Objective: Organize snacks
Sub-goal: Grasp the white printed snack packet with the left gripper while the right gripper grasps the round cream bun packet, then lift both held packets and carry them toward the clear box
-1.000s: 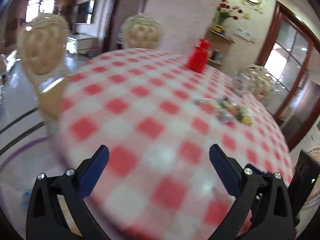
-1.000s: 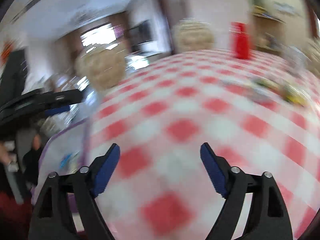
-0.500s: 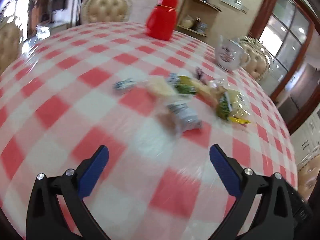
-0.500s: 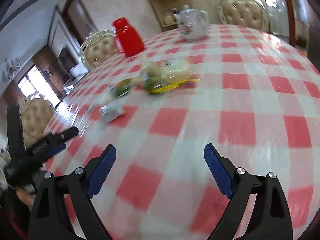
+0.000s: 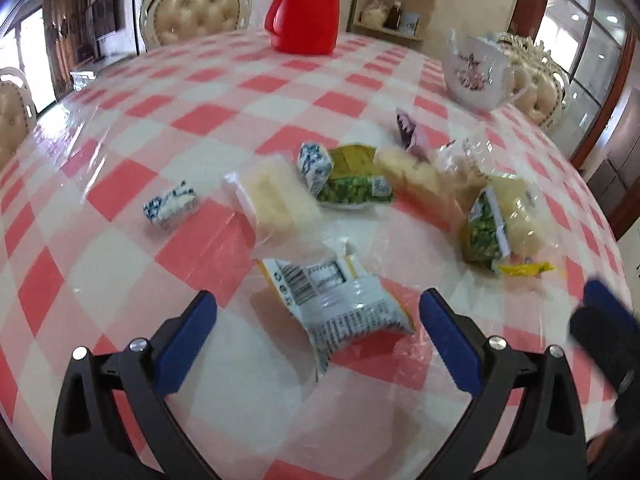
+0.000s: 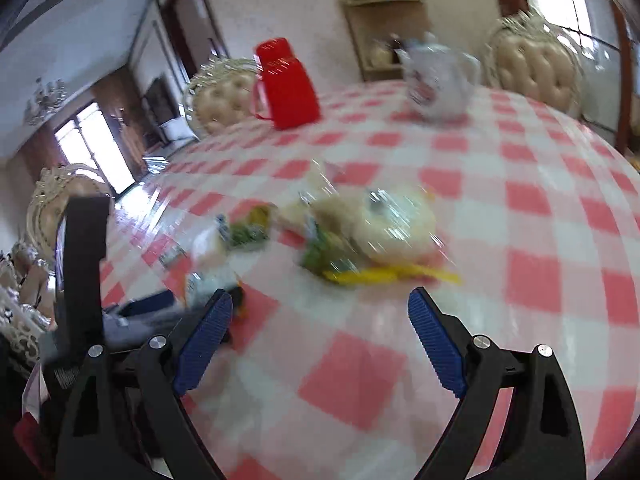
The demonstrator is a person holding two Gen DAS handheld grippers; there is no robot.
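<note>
Snacks (image 5: 360, 196) scattered mid-frame on checked tablecloth (image 5: 120, 128). My left gripper (image 5: 318, 328) wide open, straddling white barcode packet (image 5: 340, 304), lower centre. I'd descend square, pinch packet body. Right gripper (image 6: 320, 324) open, empty.

Snack pile (image 6: 360, 232) smeared (right wrist view), teapot (image 6: 438, 80) blurred, wrapper print unreadable

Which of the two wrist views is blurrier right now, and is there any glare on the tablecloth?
The right wrist view is blurrier: the snack packets and teapot smear with motion. The left wrist view is sharper, the silver packet fairly readable, though the right gripper at its edge is smeared. Glare streaks the glossy tablecloth towards the windows in both views; fisheye bulges the table.
</note>
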